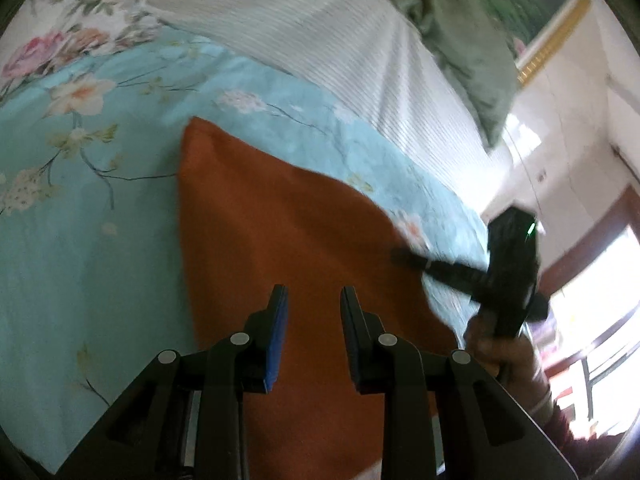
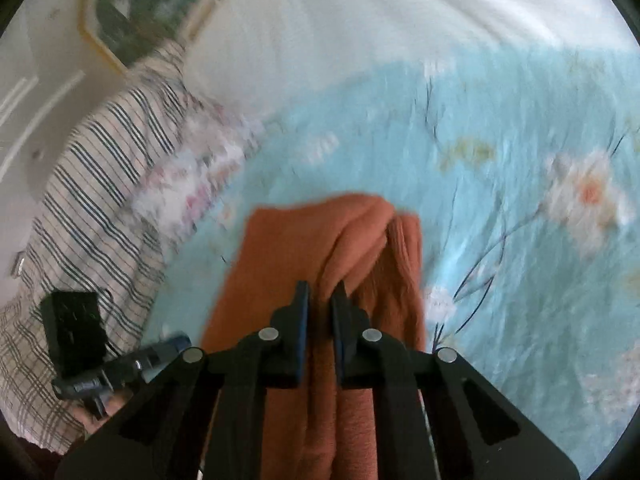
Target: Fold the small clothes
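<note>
Right gripper (image 2: 321, 292) jaws clamp a bunched fold of soft, limp orange cloth (image 2: 280, 264); left gripper (image 1: 314, 300) jaws stand apart above it.

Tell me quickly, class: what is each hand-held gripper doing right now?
Left hand-held gripper: open, holding nothing, above the orange cloth.
Right hand-held gripper: shut on a bunched fold of the orange cloth.
</note>
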Demonstrator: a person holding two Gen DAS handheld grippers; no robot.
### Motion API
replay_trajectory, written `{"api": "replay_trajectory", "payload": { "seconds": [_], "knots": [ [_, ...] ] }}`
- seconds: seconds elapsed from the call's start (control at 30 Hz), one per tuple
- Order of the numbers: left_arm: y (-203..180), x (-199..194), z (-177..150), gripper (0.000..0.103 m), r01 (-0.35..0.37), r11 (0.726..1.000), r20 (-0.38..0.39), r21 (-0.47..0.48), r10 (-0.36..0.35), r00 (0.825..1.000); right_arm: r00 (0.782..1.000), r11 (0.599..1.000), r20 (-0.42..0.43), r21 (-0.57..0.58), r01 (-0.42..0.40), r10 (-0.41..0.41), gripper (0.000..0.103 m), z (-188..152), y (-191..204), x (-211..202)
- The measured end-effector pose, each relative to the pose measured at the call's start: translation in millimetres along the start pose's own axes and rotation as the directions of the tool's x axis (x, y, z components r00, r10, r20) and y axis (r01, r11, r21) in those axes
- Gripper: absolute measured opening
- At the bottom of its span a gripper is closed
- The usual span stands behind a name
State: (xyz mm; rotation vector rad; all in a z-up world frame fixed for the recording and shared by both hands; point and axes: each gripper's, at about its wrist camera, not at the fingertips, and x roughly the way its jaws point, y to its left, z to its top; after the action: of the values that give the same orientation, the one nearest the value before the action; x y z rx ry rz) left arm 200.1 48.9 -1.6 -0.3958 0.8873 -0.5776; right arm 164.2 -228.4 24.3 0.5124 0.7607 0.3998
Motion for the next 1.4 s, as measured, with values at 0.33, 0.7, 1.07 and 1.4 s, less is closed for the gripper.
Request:
{"api": "replay_trajectory", "payload": {
  "seconds": [0.33, 0.7, 1.07, 1.4],
  "knots": [
    [-17.9, 33.9, -42.4, 0.027, -0.045, 0.997, -0.111, 0.07, 0.053, 0.992, 0.987, 0.981, -0.107, 0.141, 0.132, -0.117, 0.012, -33.3, -68.3, 36.8],
    [-4.1, 36.2, -48.3, 0.019, -0.056, 0.998, -0.091, -0.019, 0.054, 0.994, 0.989, 0.989, -0.01, 0.036, 0.145, -0.144, 0.024, -14.8, 0.7, -6.6],
    [-11.1, 19.5, -63.1, 0.016, -0.064, 0.997, -0.103, 0.034, 0.067, 0.992, 0.977, 0.968, -0.061, 0.134, 0.211, -0.204, 0.0, -3.6, -48.4, 76.4],
    [-4.5, 12.1, -64.0, 0.008, -0.076, 0.996, -0.082, -0.041, 0.073, 0.994, 0.989, 0.985, -0.028, 0.093, 0.148, -0.146, 0.004, -33.5, -7.4, 14.6]
  ]
}}
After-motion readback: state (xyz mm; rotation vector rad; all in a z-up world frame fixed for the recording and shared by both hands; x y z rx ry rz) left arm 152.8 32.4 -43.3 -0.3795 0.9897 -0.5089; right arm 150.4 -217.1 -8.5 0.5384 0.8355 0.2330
